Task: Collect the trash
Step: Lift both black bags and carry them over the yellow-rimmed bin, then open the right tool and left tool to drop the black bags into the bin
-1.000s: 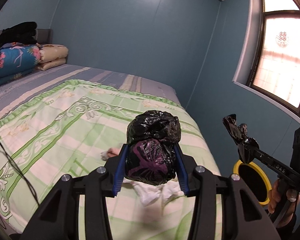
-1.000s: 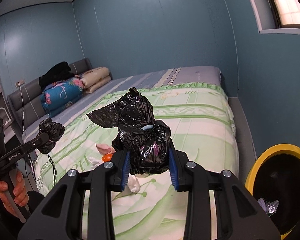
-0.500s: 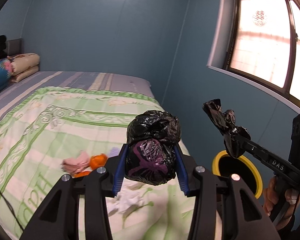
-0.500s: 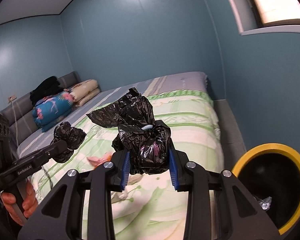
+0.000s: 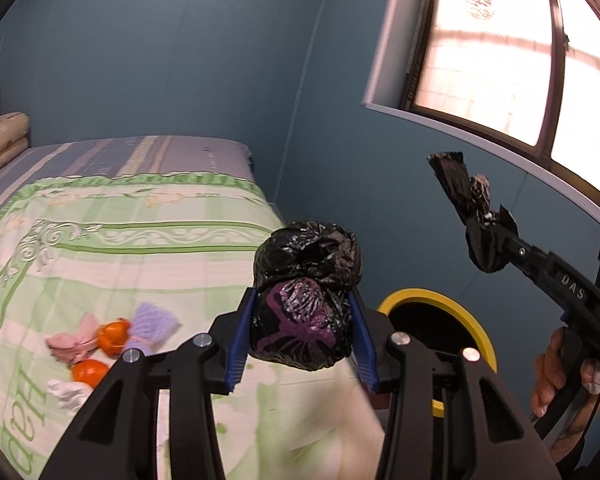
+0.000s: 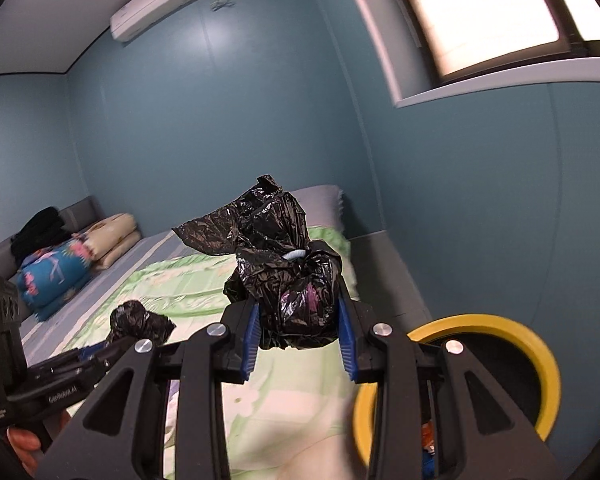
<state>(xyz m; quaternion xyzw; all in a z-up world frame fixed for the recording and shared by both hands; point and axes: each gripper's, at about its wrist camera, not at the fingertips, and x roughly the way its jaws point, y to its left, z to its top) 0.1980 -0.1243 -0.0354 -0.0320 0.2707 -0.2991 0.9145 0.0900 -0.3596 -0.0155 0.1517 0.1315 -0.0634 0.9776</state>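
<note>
Left wrist view, left to right: loose trash on the green quilt (image 5: 100, 248) near its lower left: pink wrapper (image 5: 74, 342), two orange pieces (image 5: 114, 334), a lilac paper (image 5: 152, 322), white crumpled tissue (image 5: 66, 390). All lie close together, some touching.

Centre: left gripper (image 5: 302, 338) is clamped on a knotted black bag bundle (image 5: 306, 296), blue pads pressed against both sides, narrow gap filled by the bag. Bundle is held in the air above the bed's foot corner.

Right of it: yellow-rimmed bin (image 5: 466, 312) on the floor beside the bed, opening facing the camera. Further right: right gripper (image 5: 484, 240) held up in the air by a hand (image 5: 568, 392), closed on a second black bag (image 5: 466, 204), well above the bin.

Right wrist view: left gripper low left, its bundle in the jaws; second black bag in the centre, pinched between the blue pads, loose end flaring up-left; bin lower right, something orange inside, unclear what.
</note>
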